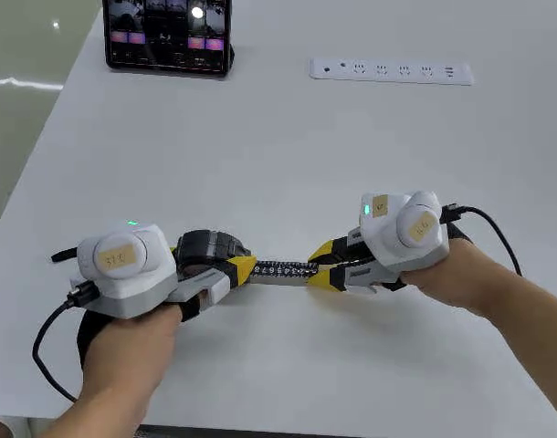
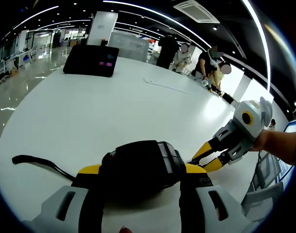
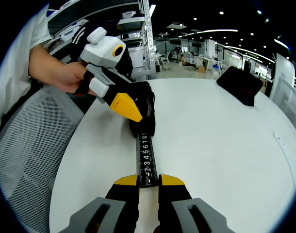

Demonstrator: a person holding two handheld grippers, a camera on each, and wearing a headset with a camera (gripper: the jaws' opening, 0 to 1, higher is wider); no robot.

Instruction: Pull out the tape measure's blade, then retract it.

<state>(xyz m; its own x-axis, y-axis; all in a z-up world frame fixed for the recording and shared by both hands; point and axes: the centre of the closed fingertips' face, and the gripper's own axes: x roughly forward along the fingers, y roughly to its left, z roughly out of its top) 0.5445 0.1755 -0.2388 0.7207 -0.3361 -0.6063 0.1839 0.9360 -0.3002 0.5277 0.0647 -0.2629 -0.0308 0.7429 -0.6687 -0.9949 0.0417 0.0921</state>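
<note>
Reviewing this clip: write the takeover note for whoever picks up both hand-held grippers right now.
Left hand-held gripper: shut on the tape measure case, near the table's front edge.
Right hand-held gripper: shut on the tip of the blade.
A short stretch of blade spans between them.
Done: blade partly pulled out.
Left: extend further if wanted, then let it retract into the case.

In the head view the left claw (image 1: 231, 276) covers the near side of the tape measure's case (image 1: 205, 246), and the blade (image 1: 283, 270) has its tip hidden between the jaws of the right claw (image 1: 323, 265). The blade's numbers are too small to read there. The top edge cuts off the dark screen (image 1: 169, 41) on the table (image 1: 278, 151).
</note>
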